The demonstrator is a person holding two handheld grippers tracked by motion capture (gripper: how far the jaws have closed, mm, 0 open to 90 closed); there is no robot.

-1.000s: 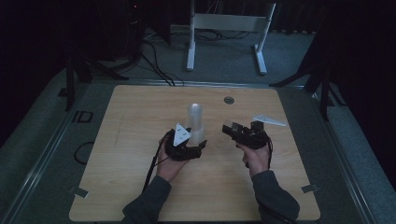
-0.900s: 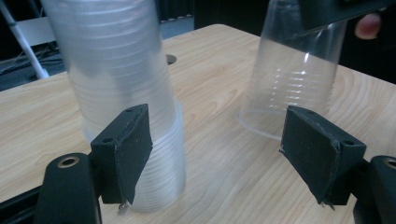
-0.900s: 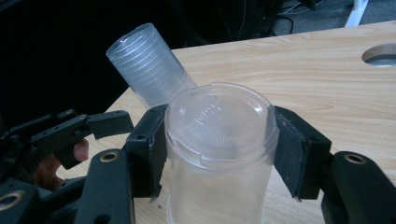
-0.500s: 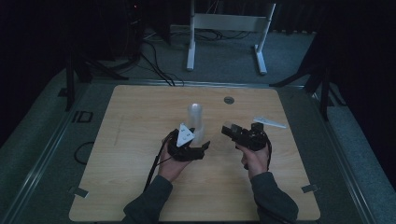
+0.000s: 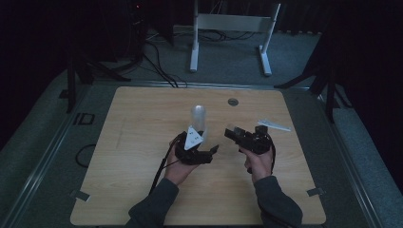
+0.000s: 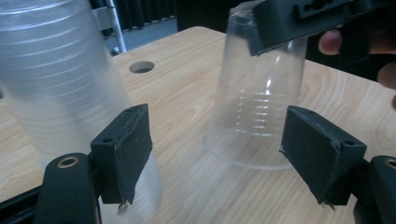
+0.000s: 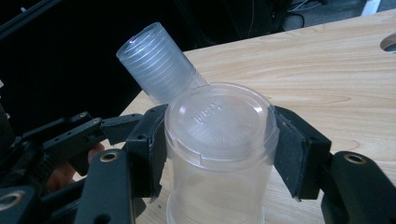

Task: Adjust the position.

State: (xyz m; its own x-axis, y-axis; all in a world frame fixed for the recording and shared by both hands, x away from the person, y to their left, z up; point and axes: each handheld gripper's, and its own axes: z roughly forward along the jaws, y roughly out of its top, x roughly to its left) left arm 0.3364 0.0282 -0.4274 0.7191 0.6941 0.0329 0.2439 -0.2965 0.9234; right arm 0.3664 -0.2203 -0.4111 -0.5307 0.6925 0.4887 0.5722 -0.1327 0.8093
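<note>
**Right gripper clamped on an upturned cup, left gripper open beside the stack**

High view: your left gripper (image 5: 213,150) lies low over the wooden table (image 5: 142,142), just in front of a tall stack of clear cups (image 5: 198,118) that stands near the table's middle. Your right gripper (image 5: 229,132) sits a little to the right of it, pointing toward the stack. A round hole (image 5: 233,101) lies in the tabletop beyond both, and a flat white piece (image 5: 274,125) rests to the right of your right hand.

Left gripper view: your jaws stand apart with nothing pressed between their pads. The stack of cups (image 6: 60,79) rises just beside the left jaw, outside the gap. Ahead, a single clear cup (image 6: 259,102) stands upside down, rim on the table, its top gripped by your other gripper (image 6: 299,23).

Right gripper view: your right gripper (image 7: 219,144) is closed on the single cup (image 7: 219,154), both pads pressing its sides just under the upturned base. The stack (image 7: 159,70) leans in view behind it, and your left gripper's black body shows at lower left.
</note>
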